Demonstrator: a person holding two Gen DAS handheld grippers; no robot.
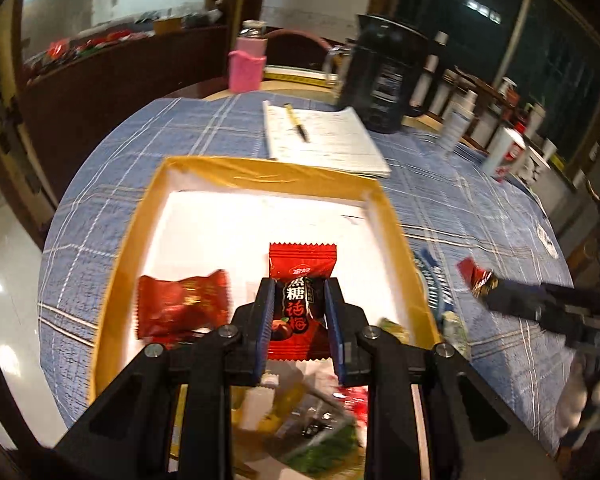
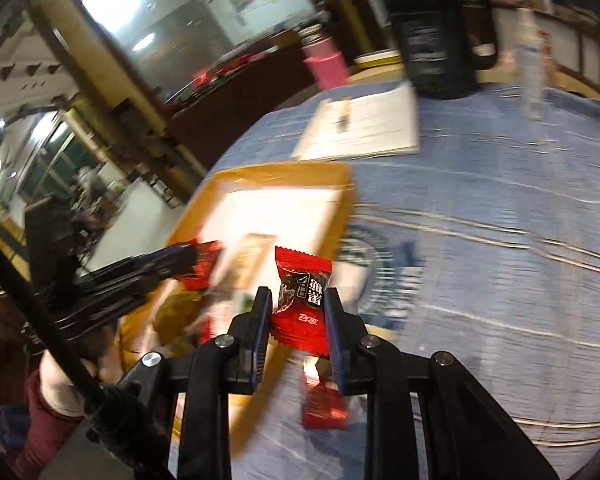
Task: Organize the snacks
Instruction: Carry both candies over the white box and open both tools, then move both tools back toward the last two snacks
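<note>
- the left gripper held a red candy across its middle, jaws narrow and pressed on the wrapper, above the box.
- the right gripper held a second candy of the same red and black print, jaws narrow and clamped on its waist, over the blue cloth just beside the box.
- each sweet looked light; the wrapper was thin, glossy film, soft and crinkly at the crimped ends, with a firmer lump in the centre.
- the best hold seemed to be where both sat: on the bulge in the middle. a pinch on a crimped end alone would likely let it swing or slip, since the film looked slick.
- nothing about them seemed fragile, though a hard squeeze could split the film.
- another red pack lay loose on the white floor of the box, left of the held sweet; more snacks, blurred, lay below the left jaws.
- one more red pack lay on the cloth under the right gripper.
- further out on the bench were papers with a pen, a black jug and a pink cup.
</note>
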